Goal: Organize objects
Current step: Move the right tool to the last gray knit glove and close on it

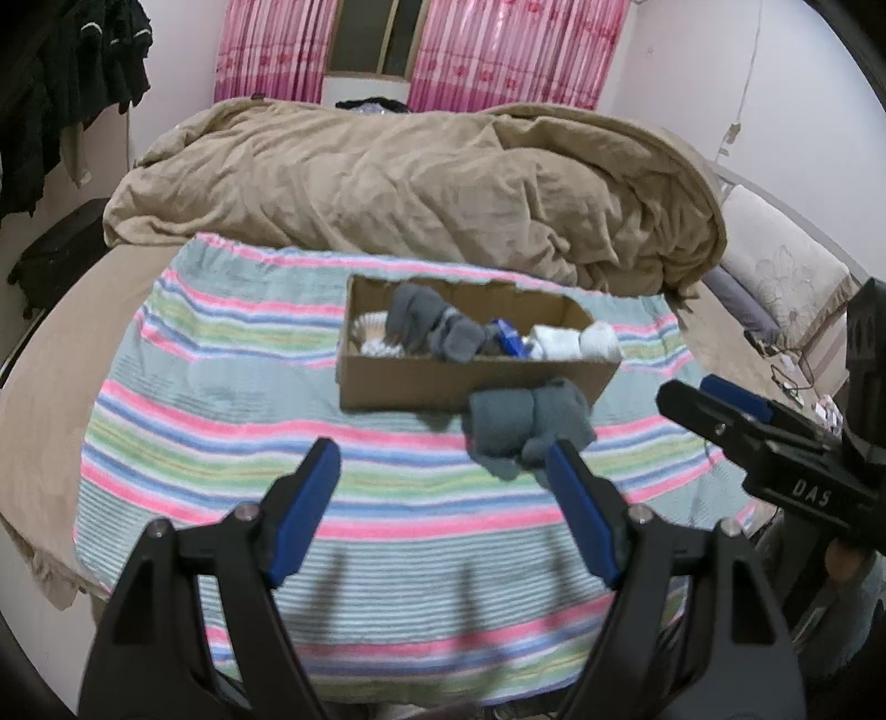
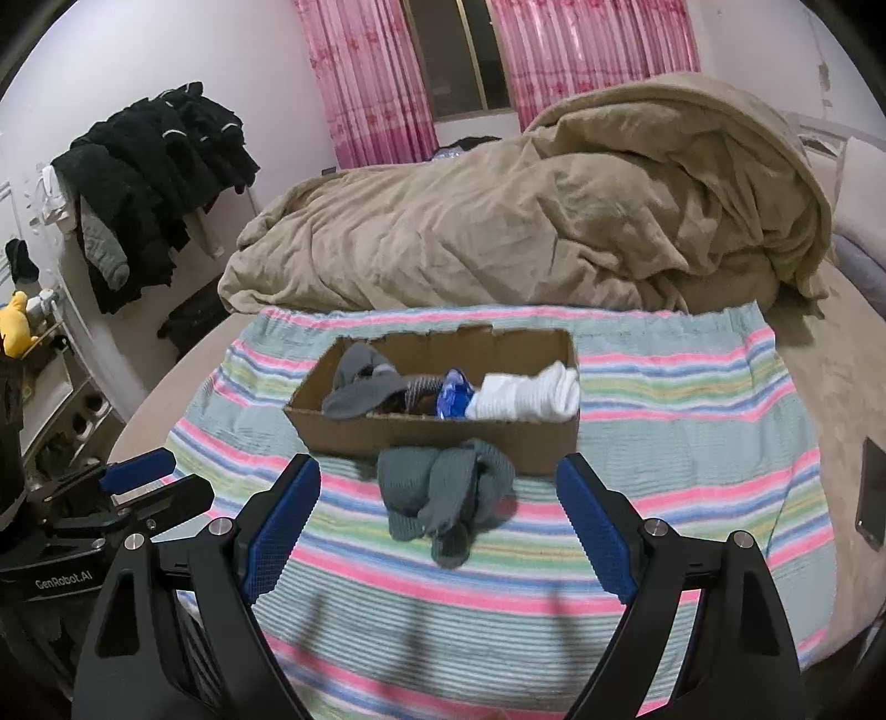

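Cardboard forms the shallow box (image 1: 470,382) that sits on a striped towel (image 1: 221,443) spread over the bed in the left wrist view, with grey socks (image 1: 426,327), a blue item (image 1: 509,340) and white socks (image 1: 576,340) lying inside it. A grey sock bundle (image 1: 526,432) lies on the towel just in front of the box's near wall, touching it. The left gripper (image 1: 443,471) hovers above the towel with its blue-padded fingers spread wide and nothing between them; its right fingertip sits just beside the bundle. The right gripper (image 1: 714,404) enters from the right edge, seen side-on. A rumpled tan blanket (image 1: 415,183) is heaped behind the box, below pink curtains (image 1: 482,50). In the right wrist view, the right gripper (image 2: 437,487) is likewise spread wide and empty, and the grey sock bundle (image 2: 443,493) lies on the striped towel (image 2: 692,399) between its fingertips, apart from both pads. The box (image 2: 443,437) stands just behind the bundle, and the left gripper (image 2: 160,482) shows at the left edge, its opening unclear from this angle. Dark clothes (image 2: 149,177) hang by the wall.
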Tool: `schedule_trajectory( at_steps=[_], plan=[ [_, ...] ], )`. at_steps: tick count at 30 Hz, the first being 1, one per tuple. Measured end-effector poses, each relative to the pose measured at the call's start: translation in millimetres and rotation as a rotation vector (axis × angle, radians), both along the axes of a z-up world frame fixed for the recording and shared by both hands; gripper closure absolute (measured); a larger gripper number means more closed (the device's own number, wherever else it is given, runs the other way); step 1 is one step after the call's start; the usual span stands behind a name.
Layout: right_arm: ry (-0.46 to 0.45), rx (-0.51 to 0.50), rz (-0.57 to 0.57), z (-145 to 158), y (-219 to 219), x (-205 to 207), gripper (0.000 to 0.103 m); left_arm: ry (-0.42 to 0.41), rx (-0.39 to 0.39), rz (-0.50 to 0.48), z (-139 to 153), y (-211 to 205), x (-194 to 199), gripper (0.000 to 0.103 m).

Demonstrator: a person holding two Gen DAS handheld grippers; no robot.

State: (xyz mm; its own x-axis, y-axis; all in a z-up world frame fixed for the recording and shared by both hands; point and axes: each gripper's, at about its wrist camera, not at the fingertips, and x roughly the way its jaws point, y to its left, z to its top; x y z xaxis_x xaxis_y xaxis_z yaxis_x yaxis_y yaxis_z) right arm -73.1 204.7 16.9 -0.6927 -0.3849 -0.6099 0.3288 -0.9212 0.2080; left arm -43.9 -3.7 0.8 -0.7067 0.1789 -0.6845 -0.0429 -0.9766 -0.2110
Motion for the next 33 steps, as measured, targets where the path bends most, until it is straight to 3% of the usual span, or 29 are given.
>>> schedule_trajectory(
  at_steps=[15, 33],
  plan=[
    [-0.100, 0.045, 0.028, -51, -19, -11, 0.014, -0.106, -0.003, 0.032, -50, -15, -13, 0.025],
    [-0.181, 0.064, 0.053, -100, -47, -58, 0.014, -0.208, -0.008, 0.052, -105, -28, -49, 0.025]
  ],
)
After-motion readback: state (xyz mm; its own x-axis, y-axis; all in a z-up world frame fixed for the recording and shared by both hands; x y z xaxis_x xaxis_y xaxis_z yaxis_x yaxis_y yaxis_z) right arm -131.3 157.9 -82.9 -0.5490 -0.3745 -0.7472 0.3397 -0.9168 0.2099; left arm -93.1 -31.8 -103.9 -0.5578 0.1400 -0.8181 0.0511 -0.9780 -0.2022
